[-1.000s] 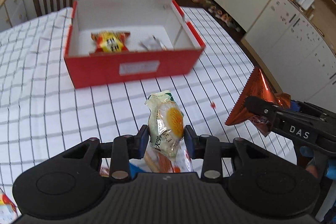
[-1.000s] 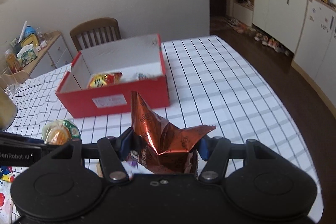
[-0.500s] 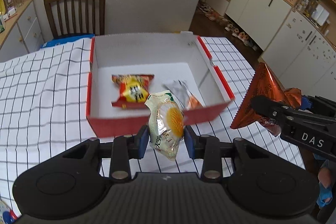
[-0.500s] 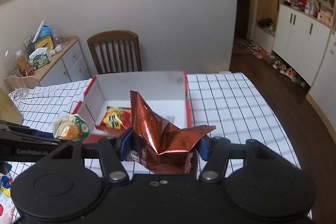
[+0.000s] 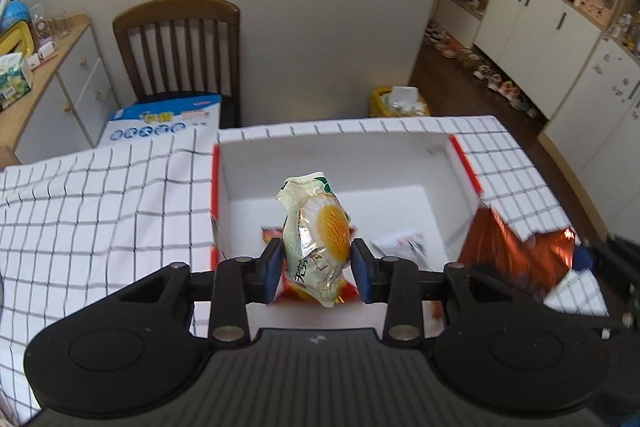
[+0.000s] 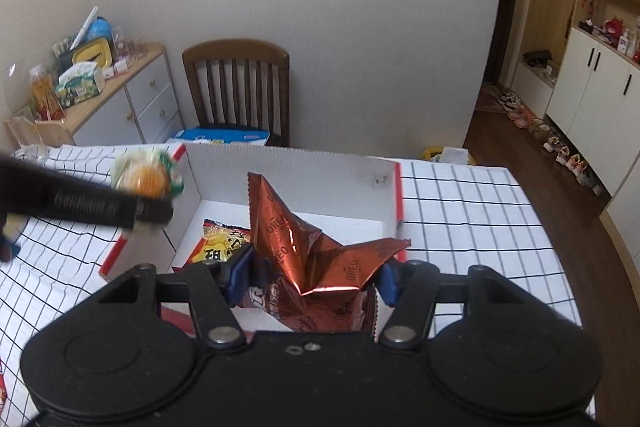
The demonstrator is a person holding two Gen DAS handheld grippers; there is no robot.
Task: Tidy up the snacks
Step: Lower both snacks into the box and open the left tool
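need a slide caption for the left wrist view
Left gripper holds a pale green snack packet above the open red box on a checked tablecloth.

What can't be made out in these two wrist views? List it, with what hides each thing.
- Red-and-yellow snack packet in the red box: mostly behind the green pastry packet and left gripper in the left view; its near end is cut off by the right gripper in the right view.
- Clear wrapper: blurred in the left view, contents unreadable.
- Copper Oreo bag: motion-blurred in the left view.
- Box's near wall: behind both grippers.
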